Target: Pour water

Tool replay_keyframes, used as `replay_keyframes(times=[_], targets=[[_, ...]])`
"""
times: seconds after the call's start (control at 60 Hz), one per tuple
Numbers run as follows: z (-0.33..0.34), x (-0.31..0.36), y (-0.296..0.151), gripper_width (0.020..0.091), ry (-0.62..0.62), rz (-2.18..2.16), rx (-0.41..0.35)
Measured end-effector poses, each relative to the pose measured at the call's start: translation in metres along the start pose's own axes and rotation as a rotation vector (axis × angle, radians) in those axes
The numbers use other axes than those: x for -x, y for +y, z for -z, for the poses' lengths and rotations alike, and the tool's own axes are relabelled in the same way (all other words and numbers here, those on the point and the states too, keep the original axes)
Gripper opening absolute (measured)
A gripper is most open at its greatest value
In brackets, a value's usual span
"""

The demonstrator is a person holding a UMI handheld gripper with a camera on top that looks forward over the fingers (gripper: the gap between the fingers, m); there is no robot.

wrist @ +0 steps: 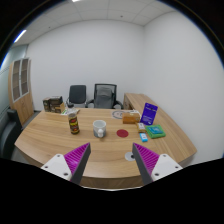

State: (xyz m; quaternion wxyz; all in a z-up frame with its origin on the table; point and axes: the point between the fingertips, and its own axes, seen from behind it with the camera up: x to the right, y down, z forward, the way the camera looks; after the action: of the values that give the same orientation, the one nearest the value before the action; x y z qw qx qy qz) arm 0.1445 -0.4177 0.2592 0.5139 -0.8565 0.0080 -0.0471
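single wide-angle view, riding on the gripper [112,158], facing forward along both fingers, set above the near edge of the long oval wooden table [60,138], far from the white back wall [85,55].

brown bottle [73,123] | upright on table | beside it: pale cup [99,128], upright

A cup [99,128] is sitting mid-counter [50,140], with a can [73,123] just to its left and a plate [122,131] to its right. Two chairs [92,96] are standing behind the counter, books [153,131] lying further right.
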Motion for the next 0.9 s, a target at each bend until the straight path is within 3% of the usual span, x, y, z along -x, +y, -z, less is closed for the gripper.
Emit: replay_keyframes(times=[0.167, 0.383, 0.683, 0.9], targets=[[-0.036, 0.032, 0.009, 0.0853, 0.009, 0.014, 0.034], [-0.103, 0.128, 0.020, 0.0855, -0.046, 0.006, 0.057], [-0.258, 0.254, -0.009, 0.0857, -0.065, -0.115, -0.011], [-0.364, 0.270, -0.031, 0.0822, -0.016, -0.073, -0.083]])
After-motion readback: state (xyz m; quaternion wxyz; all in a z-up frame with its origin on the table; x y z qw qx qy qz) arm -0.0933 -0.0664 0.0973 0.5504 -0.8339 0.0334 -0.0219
